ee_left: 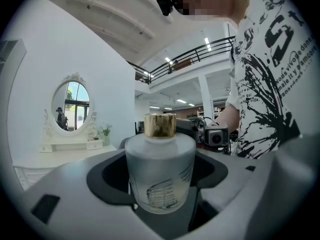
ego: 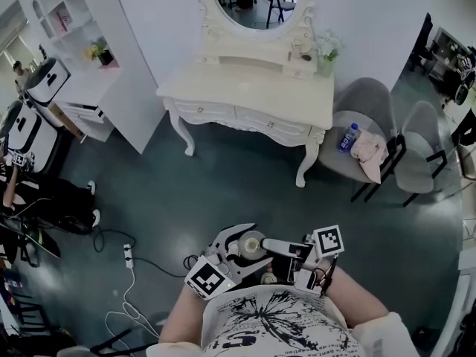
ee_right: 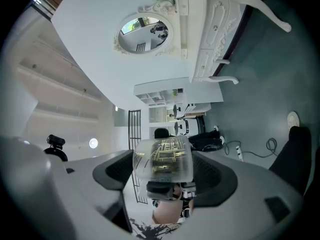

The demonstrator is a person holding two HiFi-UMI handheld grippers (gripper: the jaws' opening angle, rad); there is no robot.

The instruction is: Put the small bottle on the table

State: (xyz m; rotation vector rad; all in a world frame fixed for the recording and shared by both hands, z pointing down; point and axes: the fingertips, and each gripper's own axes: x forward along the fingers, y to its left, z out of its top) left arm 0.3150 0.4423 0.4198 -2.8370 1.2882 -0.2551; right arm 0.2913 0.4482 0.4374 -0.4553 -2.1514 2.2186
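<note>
The white dressing table stands well apart across the floor. The left gripper clamps the gold-capped small bottle upright in wide-set jaws; the right gripper, equally wide, clamps a second bottle. Best carry it level and seat its base on bare tabletop before releasing.

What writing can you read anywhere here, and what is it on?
"vice.", seemingly, on the person's T-shirt; its other print is unclear.
small bottle label: too blurred to read.
blue bottle on the chair: too small.
marker cubes: square patterns, no words.
</note>
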